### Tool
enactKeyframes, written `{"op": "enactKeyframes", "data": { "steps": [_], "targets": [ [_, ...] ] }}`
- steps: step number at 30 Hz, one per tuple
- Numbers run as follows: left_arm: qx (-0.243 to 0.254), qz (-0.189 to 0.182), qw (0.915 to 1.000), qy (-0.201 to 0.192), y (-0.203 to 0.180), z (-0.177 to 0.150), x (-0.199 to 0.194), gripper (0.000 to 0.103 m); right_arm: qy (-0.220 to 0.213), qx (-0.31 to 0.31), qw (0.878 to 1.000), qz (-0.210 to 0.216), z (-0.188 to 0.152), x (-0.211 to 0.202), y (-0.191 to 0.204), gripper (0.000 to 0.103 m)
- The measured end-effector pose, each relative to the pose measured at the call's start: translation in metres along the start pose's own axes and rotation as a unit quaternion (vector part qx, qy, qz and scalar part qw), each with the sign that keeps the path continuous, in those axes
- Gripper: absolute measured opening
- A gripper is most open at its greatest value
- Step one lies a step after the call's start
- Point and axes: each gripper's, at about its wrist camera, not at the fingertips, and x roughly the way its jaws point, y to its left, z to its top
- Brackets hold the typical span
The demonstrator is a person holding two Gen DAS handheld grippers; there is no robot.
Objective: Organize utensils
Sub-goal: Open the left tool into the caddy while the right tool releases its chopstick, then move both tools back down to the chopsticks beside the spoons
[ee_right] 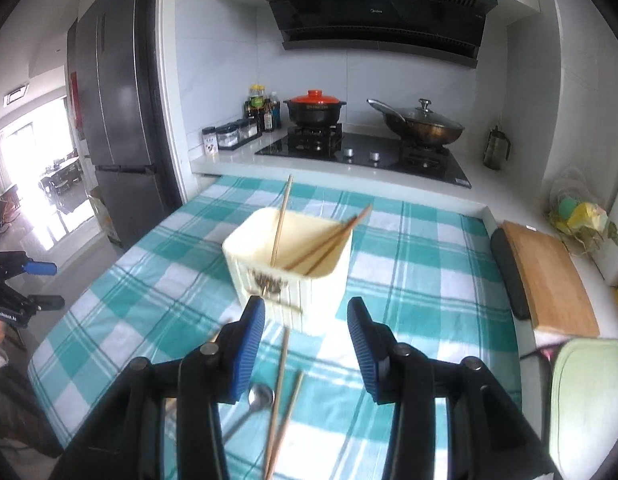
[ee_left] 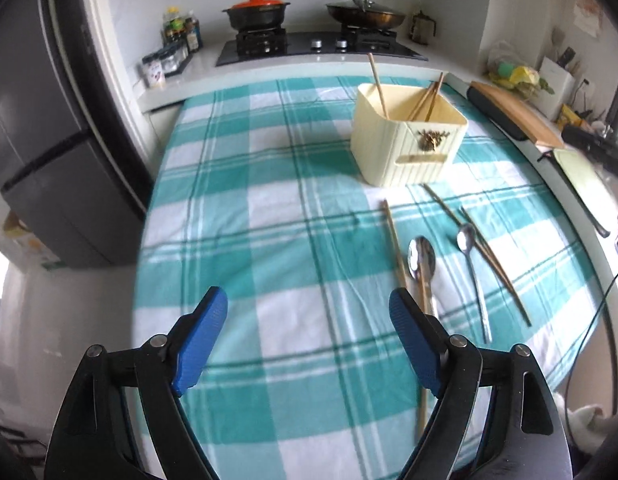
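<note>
The cream holder (ee_left: 407, 136) stands on the far right part of the checked cloth (ee_left: 237, 208), and I see several chopsticks (ee_left: 427, 100) already leaning inside it, tips up against the walls, which is where I judge the loose pieces belong. The rest lies flat on the cloth on the near side of the holder: a single chopstick (ee_left: 395, 240), a large spoon (ee_left: 421, 258) just beside it, a smaller spoon (ee_left: 467, 238) to the right, and a pair of chopsticks (ee_left: 495, 264) crossing by that spoon's handle. They lie roughly lengthwise toward me, so a pinch across a handle should be easy.

My left gripper (ee_left: 309, 336) hangs above the near cloth with its blue pads spread wide and nothing between them; its right pad sits over the handle end of the large spoon, not gripping it. My right gripper (ee_right: 305, 344) is also spread wide and empty, hovering between the holder and the loose pieces, with two chopsticks (ee_right: 283, 404) and a spoon bowl (ee_right: 261, 396) showing below the gap.

Beyond the cloth the hob (ee_left: 317, 46) carries a red-lidded pot (ee_left: 257, 10) and a wok (ee_left: 365, 14); a wooden board (ee_left: 513, 114) lies far right
</note>
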Motion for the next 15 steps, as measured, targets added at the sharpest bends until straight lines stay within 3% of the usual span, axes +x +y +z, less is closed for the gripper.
{"op": "enactKeyframes", "data": {
  "steps": [5,9,12,15],
  "targets": [
    [-0.077,-0.015,0.9964,-0.034,-0.008,-0.066,0.015,0.088,-0.025,0.013,0.999,-0.034,-0.098,-0.032,0.024,0.044],
    [-0.127,-0.031,0.9914,-0.008,-0.016,-0.092,0.048,0.088,0.016,0.066,0.997,-0.031,-0.167,-0.025,0.033,0.044],
    [-0.111,-0.042,0.9929,0.009,-0.026,-0.098,0.06,0.088,0.049,0.067,0.996,-0.029,-0.19,-0.019,0.036,0.044],
    [-0.078,-0.039,0.9962,0.003,-0.038,-0.095,0.062,0.088,0.044,0.062,0.996,-0.046,-0.194,-0.023,0.037,0.044]
  ]
}}
